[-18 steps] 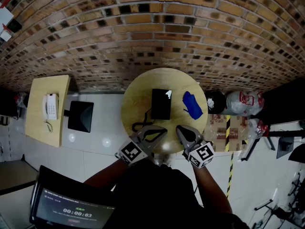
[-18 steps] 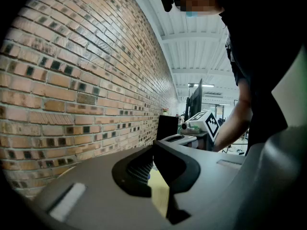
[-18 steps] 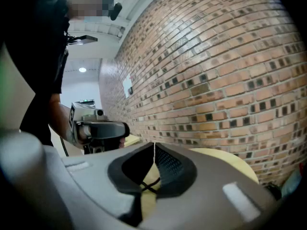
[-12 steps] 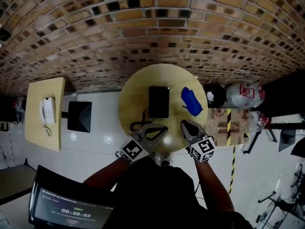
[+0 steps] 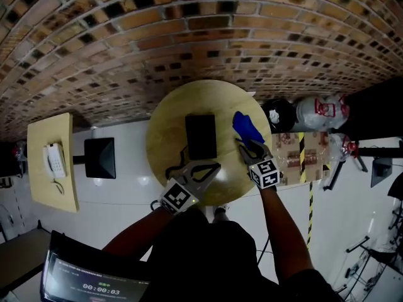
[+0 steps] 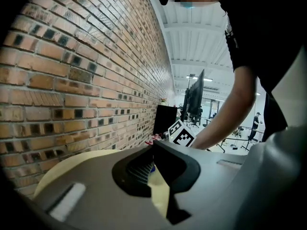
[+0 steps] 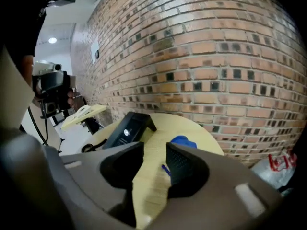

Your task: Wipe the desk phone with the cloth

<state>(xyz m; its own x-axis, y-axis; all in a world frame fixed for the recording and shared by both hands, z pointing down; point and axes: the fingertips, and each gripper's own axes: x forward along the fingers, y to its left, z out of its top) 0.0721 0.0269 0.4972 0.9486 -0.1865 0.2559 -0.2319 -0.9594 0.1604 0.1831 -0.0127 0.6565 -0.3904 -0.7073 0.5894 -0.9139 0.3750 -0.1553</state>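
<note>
Head view: a black desk phone [image 5: 200, 136] lies at the middle of a round wooden table [image 5: 165, 128] that stands against a brick wall [image 5: 189, 36]. The blue cloth [image 5: 247, 126] lies crumpled just to the right of the phone, on the same tabletop, apart from it. The right gripper [image 5: 250, 147] points at the near end of the cloth, to the phone's lower right, its tips at or just short of the fabric. The left gripper [image 5: 216, 166] hovers just below the phone's near edge, beside a black cord [image 5: 178, 167] that runs from the phone's lower left. Well to the left of the phone, a smaller side table [image 5: 50, 134] carries a white telephone [image 5: 54, 161].

Left gripper view: the left gripper [image 6: 151, 168] has its jaws drawn together at the tips, with only a thin wedge of tabletop [image 6: 72, 164] showing behind them and nothing held. The right gripper's marker cube [image 6: 182, 134] shows beyond.

Right gripper view: the right gripper [image 7: 154, 150] stands with its jaws moderately apart, bare tabletop [image 7: 196, 128] between them and nothing gripped. The desk phone [image 7: 128, 129] lies ahead to the left. The cloth [image 7: 183, 141] is to the phone's right, just past the right-hand jaw, and a blue sliver shows beside that pad.
</note>
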